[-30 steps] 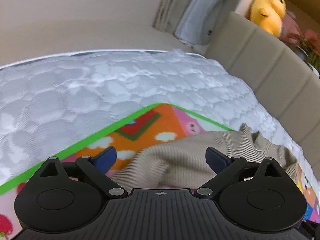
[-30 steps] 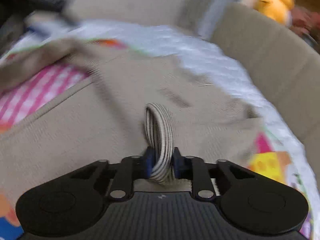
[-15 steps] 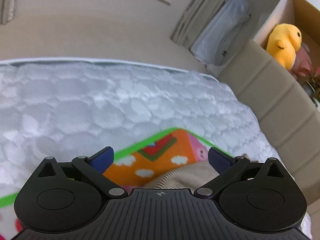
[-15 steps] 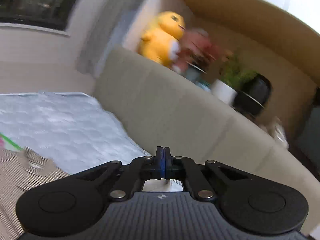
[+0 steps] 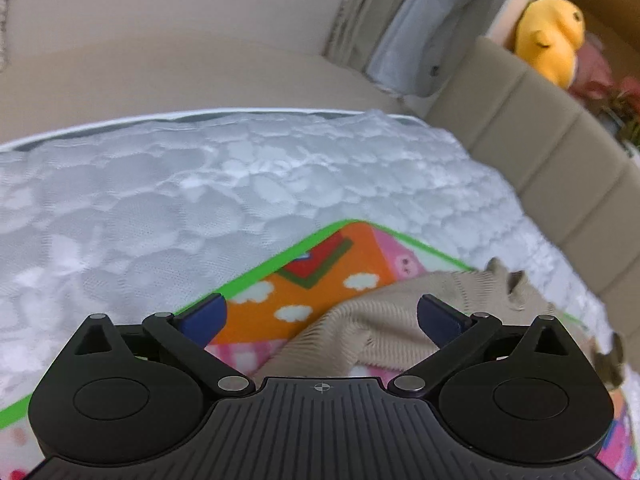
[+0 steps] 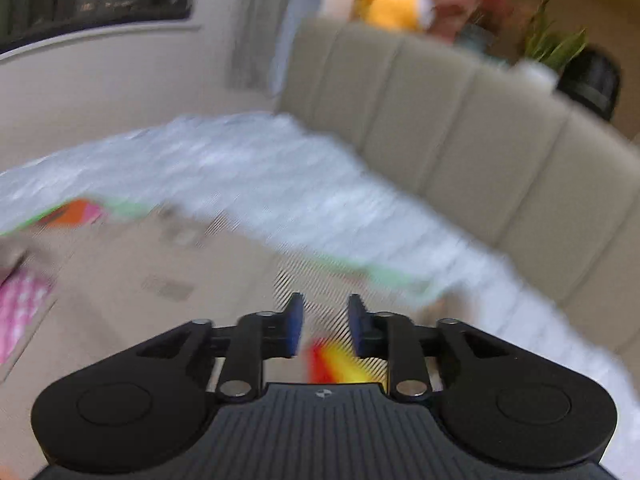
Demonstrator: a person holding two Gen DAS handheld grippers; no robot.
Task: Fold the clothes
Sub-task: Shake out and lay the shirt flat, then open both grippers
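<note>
Beige ribbed garment (image 5: 384,320) lies on the colourful play mat (image 5: 320,264), which is spread over the white quilted mattress (image 5: 160,208); taking the mat as landmark, the garment covers its near and right-hand part, with the mat's orange far corner and green border bare beyond it; a rumpled bit of the knit (image 5: 504,280) sticks up at the mat's right edge, spilling toward the mattress side nearest the padded headboard (image 5: 560,168); left gripper (image 5: 322,316) hovers above the mat's near side, jaws wide apart, nothing between them, garment visible below the gap but no pad on it; right gripper (image 6: 323,326) sits over the mat's right part, jaws opening with a narrow gap, nothing clamped, only blurred mat colours and cloth seen through the gap; right view is heavily smeared, so the beige garment (image 6: 168,280) reads as a broad flat spread across the mat (image 6: 72,212) with no detail; judgement on progress: early to middle; cloth is laid out on the mat and looks partly smoothed, maybe one edge turned over, but no neat compact stack is visible; the rumpled right edge needs flattening; remaining folds look undone; both tools are free, so a fresh grasp on an edge or corner seems the likely next need; yellow plush toy (image 5: 552,40) beyond the headboard is irrelevant.
</note>
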